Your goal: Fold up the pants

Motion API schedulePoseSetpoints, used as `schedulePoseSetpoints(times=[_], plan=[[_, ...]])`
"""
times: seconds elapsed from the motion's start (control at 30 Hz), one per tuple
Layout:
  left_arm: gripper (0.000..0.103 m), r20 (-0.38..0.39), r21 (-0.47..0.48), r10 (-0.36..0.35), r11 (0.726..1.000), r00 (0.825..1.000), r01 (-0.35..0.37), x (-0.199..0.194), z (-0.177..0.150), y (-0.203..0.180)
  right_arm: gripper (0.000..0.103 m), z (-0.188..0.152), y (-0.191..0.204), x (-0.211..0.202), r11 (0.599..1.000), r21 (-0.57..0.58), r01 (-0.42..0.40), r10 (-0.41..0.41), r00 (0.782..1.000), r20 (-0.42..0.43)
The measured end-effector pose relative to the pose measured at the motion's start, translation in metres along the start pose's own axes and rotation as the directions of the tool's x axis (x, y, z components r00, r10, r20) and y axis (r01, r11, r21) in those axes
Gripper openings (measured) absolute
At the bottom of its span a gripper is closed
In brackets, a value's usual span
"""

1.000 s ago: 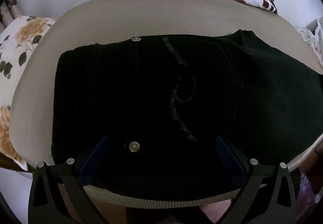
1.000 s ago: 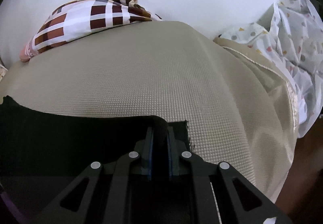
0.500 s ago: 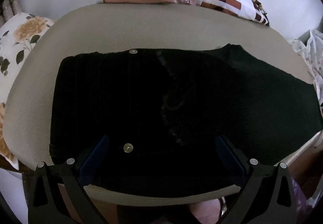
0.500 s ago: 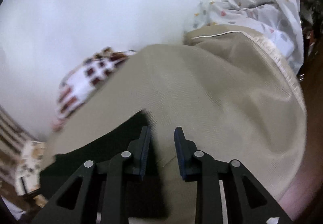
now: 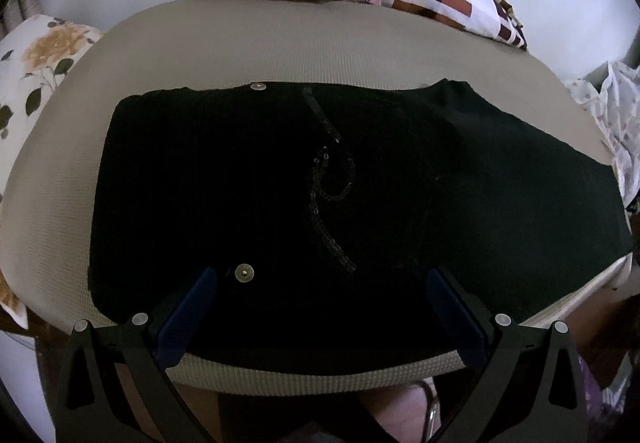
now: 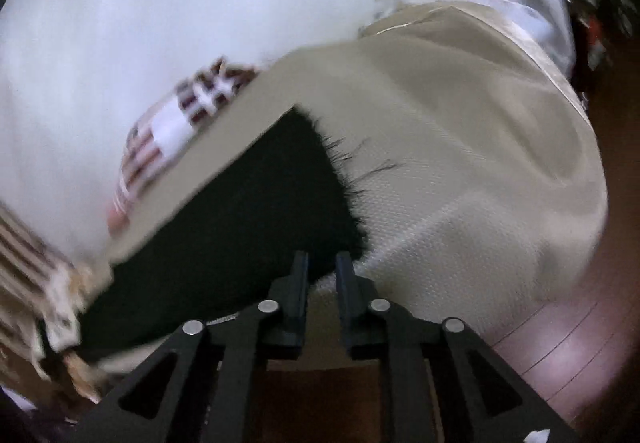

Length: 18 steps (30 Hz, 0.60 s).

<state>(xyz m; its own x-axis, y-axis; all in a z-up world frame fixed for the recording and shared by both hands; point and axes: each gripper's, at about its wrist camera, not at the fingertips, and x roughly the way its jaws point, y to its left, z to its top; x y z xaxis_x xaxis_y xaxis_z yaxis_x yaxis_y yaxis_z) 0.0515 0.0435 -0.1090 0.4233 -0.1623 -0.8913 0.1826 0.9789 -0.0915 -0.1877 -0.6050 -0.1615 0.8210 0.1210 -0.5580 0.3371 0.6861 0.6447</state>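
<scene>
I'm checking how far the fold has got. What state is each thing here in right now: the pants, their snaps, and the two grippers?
Pants: lying flat on the beige bed cover, frayed hem spread out.
Snaps: two show, both shut flat on the cloth.
Left gripper: open wide over the pants, gripping nothing.
Right gripper: narrow gap, jaws just closing, nothing between the fingers, at the hem corner.

Two close downward wrist views, black pants [image 5: 280,183] shared.
</scene>
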Motion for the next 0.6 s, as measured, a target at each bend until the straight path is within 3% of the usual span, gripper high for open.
schedulePoseSetpoints(times=[0.17,0.27,0.6], plan=[[0.103,-0.011,0.003,0.005,1.000,1.000,-0.005,0.001,-0.002,0.000,0.016,0.005,-0.019,0.001,0.962,0.175,-0.210,0.201,0.977,0.064],[0.103,-0.011,-0.009,0.000,1.000,1.000,0.000,0.000,-0.003,0.002,0.017,0.004,-0.023,0.014,0.940,0.232,-0.251,0.245,0.968,0.053],[0.103,-0.018,-0.001,0.007,1.000,1.000,-0.008,0.000,-0.004,0.000,0.019,-0.003,-0.005,0.044,0.954,0.219,-0.203,0.214,0.977,-0.024]])
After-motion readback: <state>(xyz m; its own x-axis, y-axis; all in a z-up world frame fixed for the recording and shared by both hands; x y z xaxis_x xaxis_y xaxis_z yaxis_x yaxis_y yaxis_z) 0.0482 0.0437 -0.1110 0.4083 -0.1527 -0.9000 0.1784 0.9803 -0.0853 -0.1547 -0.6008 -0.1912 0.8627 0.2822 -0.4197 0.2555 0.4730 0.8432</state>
